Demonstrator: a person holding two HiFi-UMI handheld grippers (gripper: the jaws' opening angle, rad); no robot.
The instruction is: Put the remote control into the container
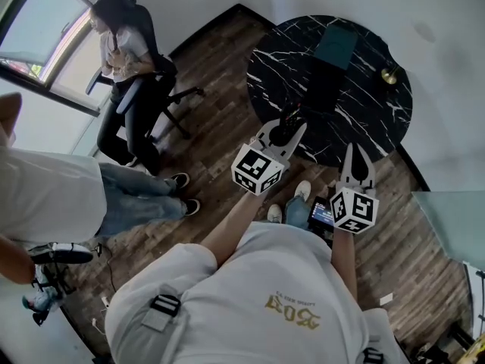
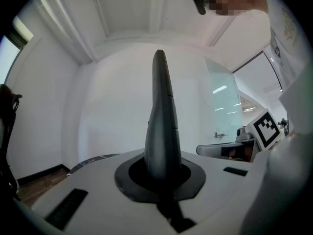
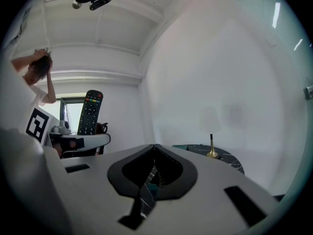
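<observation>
landmark: round black marble table, white veins, on a wood floor
remote control: black, upright, seen edge-on in the left gripper view. In the head view it sits over the table's near-left rim. In the right gripper view its button face shows, sticking up out of the left gripper.
left gripper: both pads clamped on the remote's lower end, tips at the near-left edge of the table, marker cube on the side away from the table
right gripper: jaw tips pressed together with nothing between them. A sliver of marble shows through the slit lower down. In the head view it is at the table's near rim, beside the left gripper and apart from it.
container: dark green box shape on the far part of the table top, well apart from the remote. Can't tell if it is open.
dark patch: on the table between the container and the grippers, can't make out what it is
brass stand: small, upright, near the table's right rim
seated person: on an office chair, well away from the table, by the window
standing person: jeans and white top, on the same side of the table as the seated person, well away from it
</observation>
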